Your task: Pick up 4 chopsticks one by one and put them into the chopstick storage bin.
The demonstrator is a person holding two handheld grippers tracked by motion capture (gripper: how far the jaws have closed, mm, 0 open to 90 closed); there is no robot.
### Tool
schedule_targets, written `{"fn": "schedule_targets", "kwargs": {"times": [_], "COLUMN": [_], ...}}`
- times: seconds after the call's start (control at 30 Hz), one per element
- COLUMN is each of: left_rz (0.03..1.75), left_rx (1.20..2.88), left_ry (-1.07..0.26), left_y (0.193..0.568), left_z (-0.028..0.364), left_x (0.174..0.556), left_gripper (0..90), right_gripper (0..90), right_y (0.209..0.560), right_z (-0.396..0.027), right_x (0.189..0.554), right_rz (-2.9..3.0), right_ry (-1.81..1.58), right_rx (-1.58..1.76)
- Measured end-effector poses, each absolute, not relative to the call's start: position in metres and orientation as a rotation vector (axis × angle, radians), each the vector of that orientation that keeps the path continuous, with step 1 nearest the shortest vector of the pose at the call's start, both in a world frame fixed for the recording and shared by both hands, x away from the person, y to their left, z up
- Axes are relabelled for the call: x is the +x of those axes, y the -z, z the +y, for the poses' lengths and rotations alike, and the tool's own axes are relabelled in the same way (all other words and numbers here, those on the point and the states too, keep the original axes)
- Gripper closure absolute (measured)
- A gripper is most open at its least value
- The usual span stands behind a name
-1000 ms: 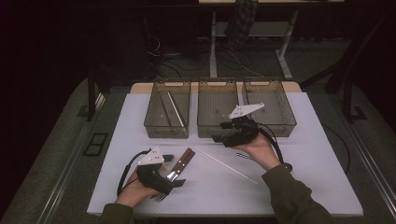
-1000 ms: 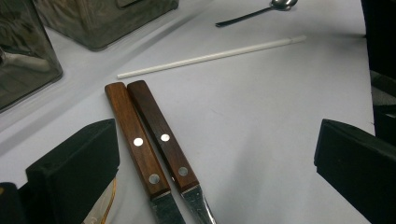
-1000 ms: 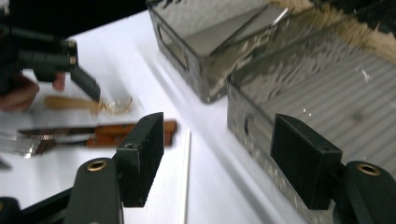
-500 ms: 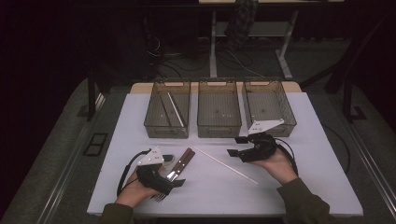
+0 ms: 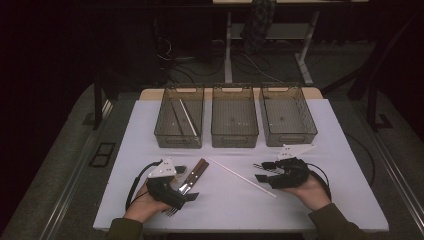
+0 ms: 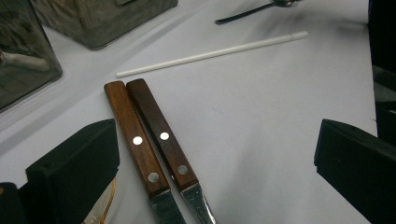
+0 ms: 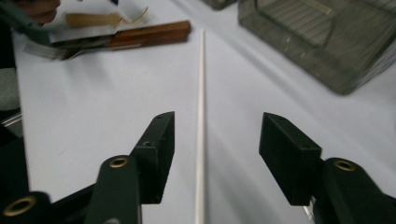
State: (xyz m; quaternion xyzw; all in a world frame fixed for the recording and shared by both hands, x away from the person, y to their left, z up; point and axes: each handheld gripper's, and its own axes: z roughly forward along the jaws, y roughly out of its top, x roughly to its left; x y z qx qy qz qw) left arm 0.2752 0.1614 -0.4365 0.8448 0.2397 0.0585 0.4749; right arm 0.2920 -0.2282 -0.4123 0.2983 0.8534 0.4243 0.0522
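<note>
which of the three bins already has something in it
The left bin, the one nearest the left gripper's side: two thin sticks lie slanted inside it. The middle bin and right bin look bare.

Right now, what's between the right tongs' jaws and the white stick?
Nothing. In the right gripper view the right tongs straddle the white stick with bare table on both sides; the jaws, just closing, aren't touching it.

— What lies between the right gripper jaws?
— A thin white stick, smooth and matt, like plastic.
— And by the left gripper?
— Two knives: glossy brown wooden handles, metal rivets, shiny steel blades.
</note>
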Motion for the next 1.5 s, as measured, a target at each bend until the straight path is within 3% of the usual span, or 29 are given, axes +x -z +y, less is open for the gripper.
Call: {"fn": "schedule_targets", "kwargs": {"times": [0.47,1.0,1.5], "left_rz": [0.582,0.581,0.576], "left_rx": [2.066,2.066,2.071], "left_ry": [-0.146,-0.144,-0.141], "left_y": [0.436,0.435,0.436], "left_z": [0.161,0.161,0.16], "left_x": [0.275,0.275,0.275], "left_gripper": [0.0,0.0,0.0], "right_gripper": [71.0,81.5,83.9], "right_y": [0.435,0.445,0.447], "right_z": [-0.221,-0.21,-0.21], "right_x": [0.289,0.289,0.287], "right_rz": [2.711,2.733,2.712], "right_ry": [-1.171,-1.054,-1.06], "right_rx": [0.902,0.844,0.851]}}
